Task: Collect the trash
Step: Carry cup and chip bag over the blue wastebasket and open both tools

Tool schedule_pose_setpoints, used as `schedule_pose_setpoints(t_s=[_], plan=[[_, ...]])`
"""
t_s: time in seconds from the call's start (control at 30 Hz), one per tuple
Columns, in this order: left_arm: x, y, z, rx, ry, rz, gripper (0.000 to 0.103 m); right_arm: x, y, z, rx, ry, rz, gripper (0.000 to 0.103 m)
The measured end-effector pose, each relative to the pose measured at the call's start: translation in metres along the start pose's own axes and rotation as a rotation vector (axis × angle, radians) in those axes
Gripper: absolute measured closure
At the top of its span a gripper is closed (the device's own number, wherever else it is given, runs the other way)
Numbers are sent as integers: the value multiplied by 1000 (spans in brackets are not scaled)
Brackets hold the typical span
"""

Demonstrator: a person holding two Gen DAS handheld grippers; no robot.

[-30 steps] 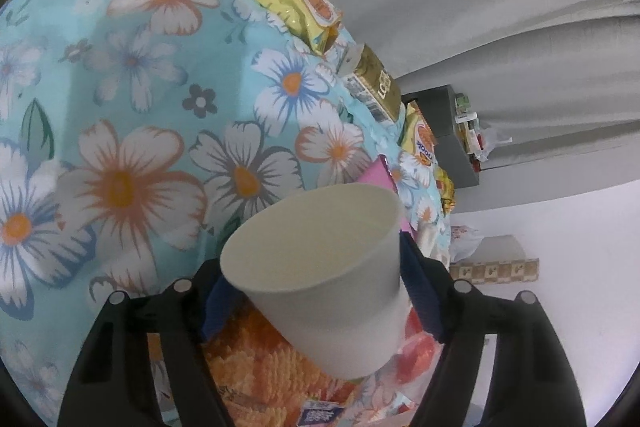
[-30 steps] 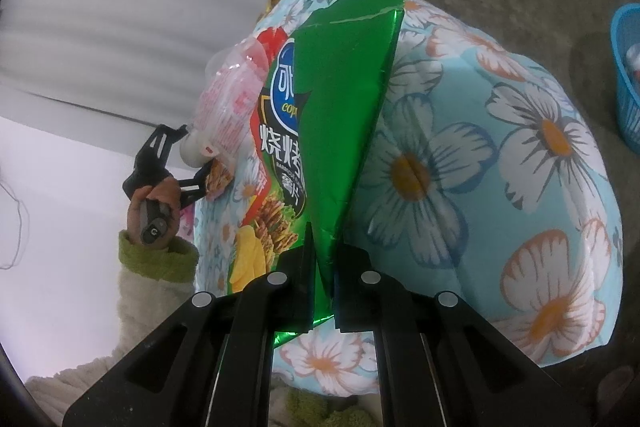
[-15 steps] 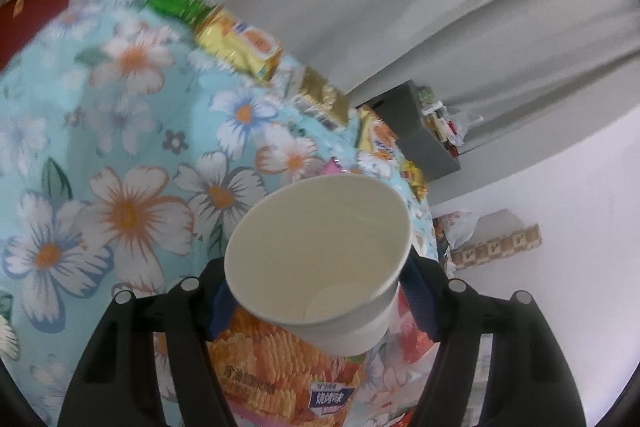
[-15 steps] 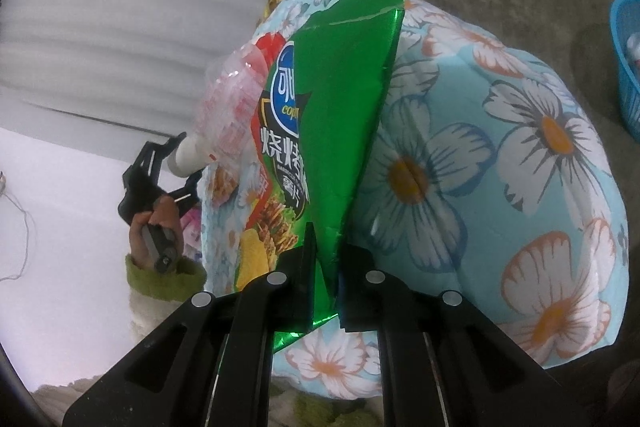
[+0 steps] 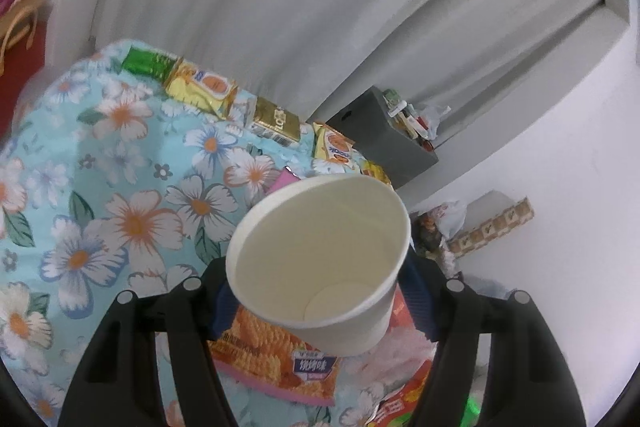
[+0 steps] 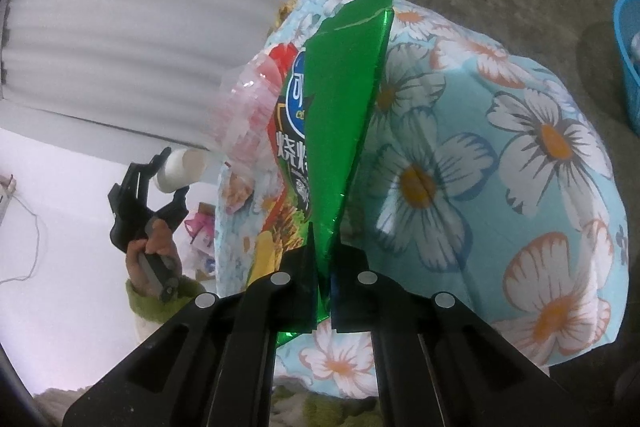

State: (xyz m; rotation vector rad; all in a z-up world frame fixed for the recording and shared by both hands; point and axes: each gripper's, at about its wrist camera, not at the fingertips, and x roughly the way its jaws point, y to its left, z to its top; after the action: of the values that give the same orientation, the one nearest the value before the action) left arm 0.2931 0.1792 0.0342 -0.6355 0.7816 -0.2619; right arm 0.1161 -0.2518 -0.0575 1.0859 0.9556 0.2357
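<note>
My left gripper (image 5: 316, 301) is shut on a white paper cup (image 5: 320, 263), held above the flowered tablecloth (image 5: 100, 211) with its empty mouth towards the camera. My right gripper (image 6: 324, 287) is shut on the edge of a green snack bag (image 6: 340, 115), held upright over the table. In the right wrist view the left gripper (image 6: 170, 173) with the cup (image 6: 180, 167) shows at the left, lifted beside the table. An orange snack bag (image 5: 276, 351) lies on the cloth under the cup.
Yellow snack packets (image 5: 200, 89) and a gold box (image 5: 276, 123) lie along the table's far edge. A crumpled clear and red wrapper (image 6: 248, 115) lies behind the green bag. A blue basket (image 6: 628, 47) stands on the floor at right. A dark cabinet (image 5: 388, 143) stands by the curtain.
My left gripper has lifted and tilted the cup back, so its inside now shows. My right gripper has kept its hold on the green bag and shifted only slightly.
</note>
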Motion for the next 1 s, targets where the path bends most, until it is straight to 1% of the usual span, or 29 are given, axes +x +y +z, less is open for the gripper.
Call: schedule_pose_setpoints(t_s=[0.13,0.27,0.47,0.53,0.77,1.0], plan=[[-12,-11,-7,68,1,23,37,-2,2,0,6,-3,20,101],[-22,-22,-14,115,-5,19,37,-8,0,-1,5,-3,44,102],[-31,-41,-25,159,4,-27,37,-18,2,-1,-11,-17,66,102],[-29,-47,-30,159,26,-48,37,-21,3,-1,-13,-20,72,103],[-19,-72,-50,203,91,-85,37,-32,2,-3,-13,-34,84,103],[-12,-109,-72,267,139,-149,37,-42,-6,-1,-1,-65,113,103]])
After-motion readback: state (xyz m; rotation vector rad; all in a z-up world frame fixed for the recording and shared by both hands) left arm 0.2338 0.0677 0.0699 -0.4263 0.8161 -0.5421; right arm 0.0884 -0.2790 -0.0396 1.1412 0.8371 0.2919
